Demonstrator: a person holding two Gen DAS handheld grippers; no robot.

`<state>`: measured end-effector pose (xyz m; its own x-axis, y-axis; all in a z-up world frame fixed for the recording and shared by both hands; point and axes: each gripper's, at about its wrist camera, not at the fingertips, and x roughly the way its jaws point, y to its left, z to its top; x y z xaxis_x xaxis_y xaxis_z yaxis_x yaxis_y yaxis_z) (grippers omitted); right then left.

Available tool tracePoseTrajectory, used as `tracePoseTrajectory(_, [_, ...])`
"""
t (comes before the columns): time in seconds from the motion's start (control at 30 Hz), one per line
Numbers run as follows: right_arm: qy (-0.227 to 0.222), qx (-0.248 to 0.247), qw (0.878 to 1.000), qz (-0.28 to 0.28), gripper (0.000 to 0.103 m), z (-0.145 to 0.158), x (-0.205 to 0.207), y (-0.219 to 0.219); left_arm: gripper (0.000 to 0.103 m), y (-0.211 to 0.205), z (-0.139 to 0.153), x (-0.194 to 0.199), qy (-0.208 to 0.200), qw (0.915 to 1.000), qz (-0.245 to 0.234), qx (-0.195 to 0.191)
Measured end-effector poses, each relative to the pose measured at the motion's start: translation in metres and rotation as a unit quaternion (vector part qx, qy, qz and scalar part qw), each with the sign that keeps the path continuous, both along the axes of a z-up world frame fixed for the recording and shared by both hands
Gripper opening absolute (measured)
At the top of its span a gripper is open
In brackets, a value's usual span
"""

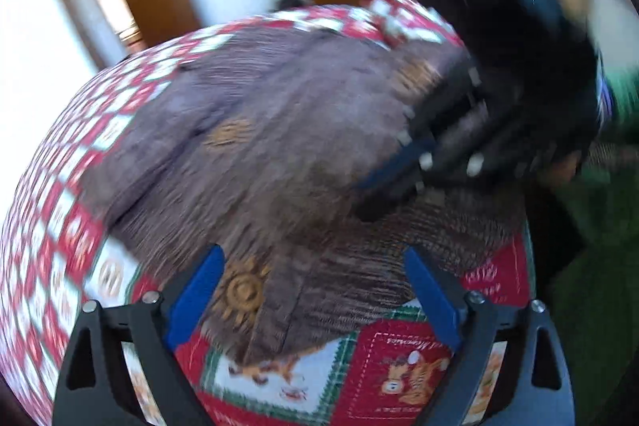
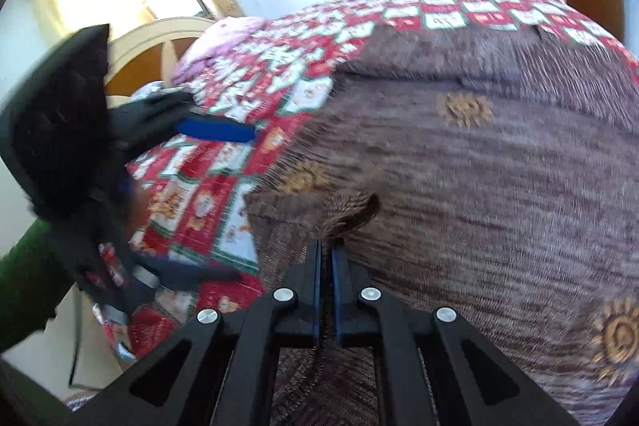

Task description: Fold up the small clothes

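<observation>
Bed with patchwork quilt point(image 2: 255, 74), brown garment on top.
Quilt is red, white and green squares with small printed figures. Brown ribbed garment point(image 2: 459, 162) with gold sun motifs lies spread directly on it, covering much of the surface. Pale pink cloth point(image 2: 223, 38) sits at the far end by the curved headboard point(image 2: 151, 38).

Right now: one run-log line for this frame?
left gripper: open, over brown garment | right gripper: shut on garment fold | surface: patchwork quilt

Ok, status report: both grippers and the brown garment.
Left gripper open, empty, above brown garment. Right gripper shut on garment's fabric. Garment spread on patchwork quilt. Nothing in the way.
</observation>
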<state>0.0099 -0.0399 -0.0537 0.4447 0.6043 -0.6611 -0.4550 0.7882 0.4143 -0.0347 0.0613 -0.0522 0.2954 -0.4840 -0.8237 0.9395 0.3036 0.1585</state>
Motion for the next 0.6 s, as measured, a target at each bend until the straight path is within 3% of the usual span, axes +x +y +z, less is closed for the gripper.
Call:
tracePoseTrajectory(0.17, [0.0,0.049,0.998,0.037,0.004,0.019,-0.001,-0.002,0.094,-0.017,-0.013,0.013,0.035,0.9973,-0.061,0.018])
tracePoseTrajectory(0.27, [-0.018,0.0,1.0,0.007,0.004,0.026,0.001,-0.009,0.094,-0.025,-0.025,0.025,0.016,0.9977,-0.05,0.043])
tracePoseTrajectory(0.37, [-0.013,0.019,0.999,-0.033,0.005,0.032,-0.001,-0.04,0.094,-0.024,-0.037,0.04,0.056,0.9969,-0.037,0.042])
tracePoseTrajectory(0.43, [-0.009,0.022,0.998,-0.057,0.005,0.031,-0.004,-0.057,0.09,-0.025,-0.048,0.045,0.065,0.9966,-0.027,0.044])
tracePoseTrajectory(0.47, [-0.004,0.02,0.997,-0.07,0.005,0.028,-0.006,-0.066,0.088,-0.025,-0.047,0.042,0.057,0.9976,-0.029,0.027])
tracePoseTrajectory(0.5, [0.001,0.016,0.997,-0.08,0.005,0.025,-0.006,-0.071,0.074,-0.023,-0.045,0.038,0.05,0.9982,-0.033,0.011])
tracePoseTrajectory(0.57, [0.014,0.004,0.994,-0.107,0.005,0.018,-0.012,-0.088,0.064,-0.024,-0.044,0.027,0.038,0.9983,-0.044,-0.001])
tracePoseTrajectory(0.6, [0.019,0.005,0.993,-0.117,0.005,0.016,-0.015,-0.095,0.064,-0.026,-0.045,0.021,0.028,0.9984,-0.05,0.0])
